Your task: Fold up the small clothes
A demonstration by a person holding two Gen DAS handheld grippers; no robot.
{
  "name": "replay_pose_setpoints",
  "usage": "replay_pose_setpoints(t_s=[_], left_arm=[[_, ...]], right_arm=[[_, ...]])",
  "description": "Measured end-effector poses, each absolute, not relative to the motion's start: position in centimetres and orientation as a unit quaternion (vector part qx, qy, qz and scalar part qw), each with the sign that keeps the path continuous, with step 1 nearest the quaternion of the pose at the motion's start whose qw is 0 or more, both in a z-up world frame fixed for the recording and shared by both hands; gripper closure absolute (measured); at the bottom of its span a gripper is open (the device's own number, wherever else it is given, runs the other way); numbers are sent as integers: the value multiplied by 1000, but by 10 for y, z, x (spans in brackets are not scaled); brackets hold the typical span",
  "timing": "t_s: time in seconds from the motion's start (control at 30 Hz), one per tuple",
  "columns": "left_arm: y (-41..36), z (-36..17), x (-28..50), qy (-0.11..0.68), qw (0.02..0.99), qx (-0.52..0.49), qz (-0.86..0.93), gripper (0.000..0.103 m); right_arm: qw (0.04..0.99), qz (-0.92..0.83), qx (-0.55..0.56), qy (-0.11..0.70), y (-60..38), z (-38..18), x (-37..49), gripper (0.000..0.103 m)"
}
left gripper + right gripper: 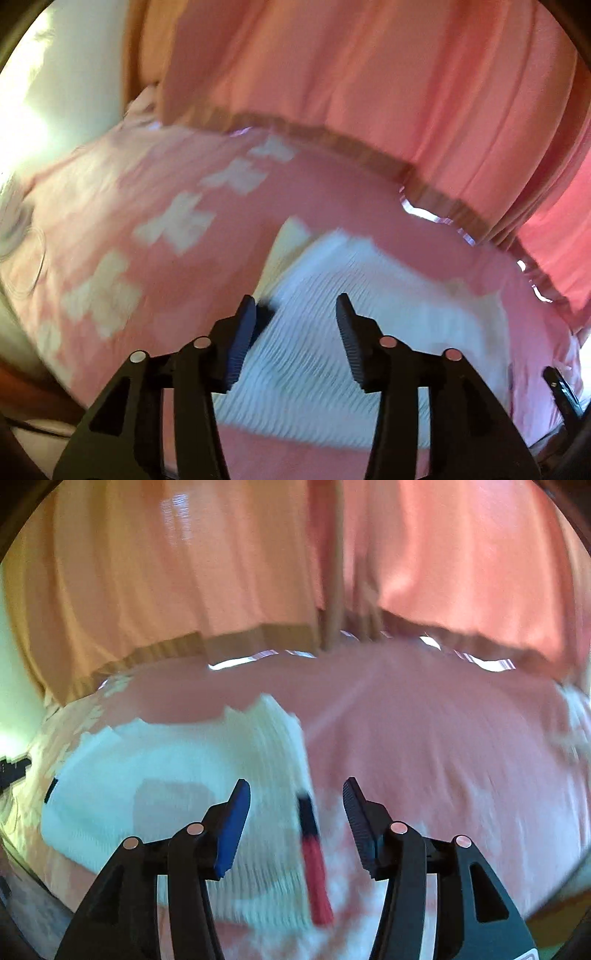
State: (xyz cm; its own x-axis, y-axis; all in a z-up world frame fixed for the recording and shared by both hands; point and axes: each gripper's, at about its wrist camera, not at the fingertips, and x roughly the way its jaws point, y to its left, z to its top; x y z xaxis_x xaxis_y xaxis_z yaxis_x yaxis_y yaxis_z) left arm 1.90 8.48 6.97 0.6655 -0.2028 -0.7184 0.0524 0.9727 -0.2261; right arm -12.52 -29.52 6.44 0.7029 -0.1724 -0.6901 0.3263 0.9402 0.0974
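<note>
The left gripper [295, 306] is hanging with its jaws apart and nothing between them, and the right gripper [295, 788] is hanging the same way, let go and holding nothing. The small white ribbed cloth [332, 332] is lying flat on the pink bed cover [110, 206] just below and ahead of both grippers. It is lying straight under the left gripper, but mostly off to the left of the right gripper, whose jaws are over its edge with the red and black tag [314, 853].
</note>
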Motion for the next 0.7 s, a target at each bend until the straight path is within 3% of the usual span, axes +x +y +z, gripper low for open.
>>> replay_pose_setpoints(t_s=[0.03,0.07,0.23,0.3,0.37,0.4,0.43,0.63,0.7], left_arm=[[75,72,35,401,909,-78,-80,44],[66,70,48,404,909,-59,-88,41],[28,14,121,460,882,17,-100,42],[26,-11,137,476,874,28,-92,55],[27,-29,148,499,860,18,-101,89],[27,-34,151,510,853,8,-113,94],[27,-33,151,507,854,5,-116,95],[27,11,147,427,897,14,-111,96],[33,-4,159,446,891,15,-85,96]], right_arm=[[918,-124,97,364,-296,63,-110,51],[917,-108,94,373,-297,58,-92,51],[899,-74,87,422,-301,28,-38,51],[896,-76,70,431,-298,19,-24,51],[893,-85,37,440,-295,9,-10,52],[889,-82,30,450,-294,1,-1,69],[886,-75,35,457,-296,-3,3,98],[926,-69,74,364,-297,39,-5,100],[910,-93,90,394,-313,21,4,100]])
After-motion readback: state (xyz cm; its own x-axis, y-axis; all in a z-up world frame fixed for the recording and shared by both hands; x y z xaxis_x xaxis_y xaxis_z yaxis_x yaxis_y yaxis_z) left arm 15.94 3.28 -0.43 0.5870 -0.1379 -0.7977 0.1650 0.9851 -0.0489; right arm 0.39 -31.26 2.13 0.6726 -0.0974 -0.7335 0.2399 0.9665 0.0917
